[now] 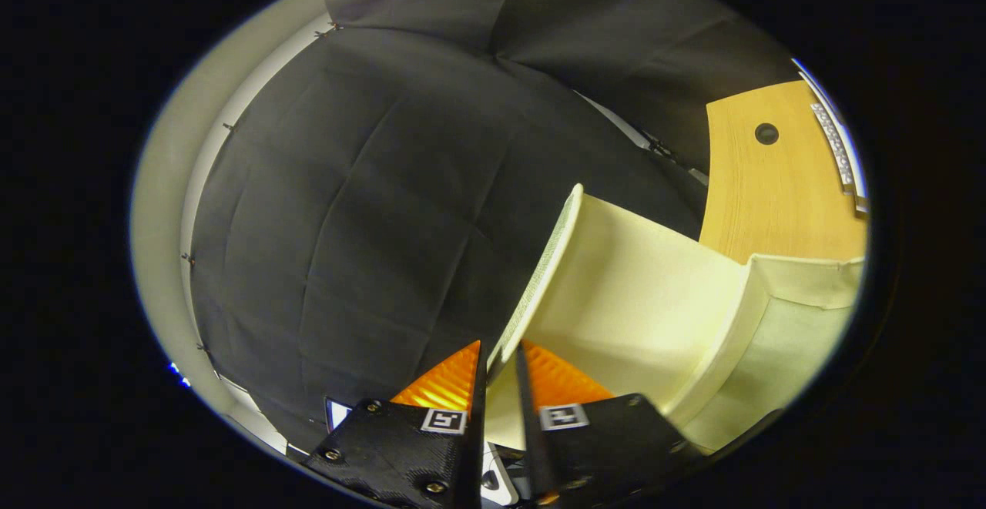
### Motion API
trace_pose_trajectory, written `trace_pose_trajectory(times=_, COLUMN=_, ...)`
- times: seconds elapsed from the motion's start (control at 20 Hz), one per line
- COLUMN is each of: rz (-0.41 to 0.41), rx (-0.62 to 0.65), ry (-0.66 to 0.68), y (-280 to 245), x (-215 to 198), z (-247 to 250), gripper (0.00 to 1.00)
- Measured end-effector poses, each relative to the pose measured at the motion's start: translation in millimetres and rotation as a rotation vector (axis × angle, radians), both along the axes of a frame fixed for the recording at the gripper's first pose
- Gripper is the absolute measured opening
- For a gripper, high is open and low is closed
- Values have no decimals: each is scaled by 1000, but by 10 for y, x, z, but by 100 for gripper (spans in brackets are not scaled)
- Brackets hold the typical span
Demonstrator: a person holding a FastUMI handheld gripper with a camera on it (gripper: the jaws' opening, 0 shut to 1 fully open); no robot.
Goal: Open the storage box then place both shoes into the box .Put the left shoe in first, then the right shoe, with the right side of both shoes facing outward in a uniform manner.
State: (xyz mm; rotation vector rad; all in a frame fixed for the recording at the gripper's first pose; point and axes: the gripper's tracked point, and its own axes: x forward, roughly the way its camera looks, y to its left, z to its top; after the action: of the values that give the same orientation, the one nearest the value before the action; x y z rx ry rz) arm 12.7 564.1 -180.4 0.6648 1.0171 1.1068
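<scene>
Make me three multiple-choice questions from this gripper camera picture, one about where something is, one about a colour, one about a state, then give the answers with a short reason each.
1. Where is the lid edge of the storage box relative to the gripper fingers?
A. Between them
B. Far beyond them, on the wooden table
C. Off to one side, apart from both

2. What colour are the finger pads?
A. Blue
B. Orange
C. White

3. What state is the box lid in?
A. Lying flat and closed
B. Raised, standing at an angle above the box
C. Taken off and lying on the table

Answers:
1 A, the thin lid edge runs down into the narrow gap between the two fingers.
2 B, both ribbed pads show orange.
3 B, the lid stands tilted up, with the pale inside of the box showing beside it.
</scene>
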Motion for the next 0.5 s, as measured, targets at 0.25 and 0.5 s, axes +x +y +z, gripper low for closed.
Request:
trace_pose_trajectory(times=0.25, rz=-43, rx=6, ry=-8, y=-37, x=146, z=-83, gripper=73)
trace_pose_trajectory(times=0.5, rz=-108, rx=4, ry=-29, y=-479, x=245, z=71, gripper=73)
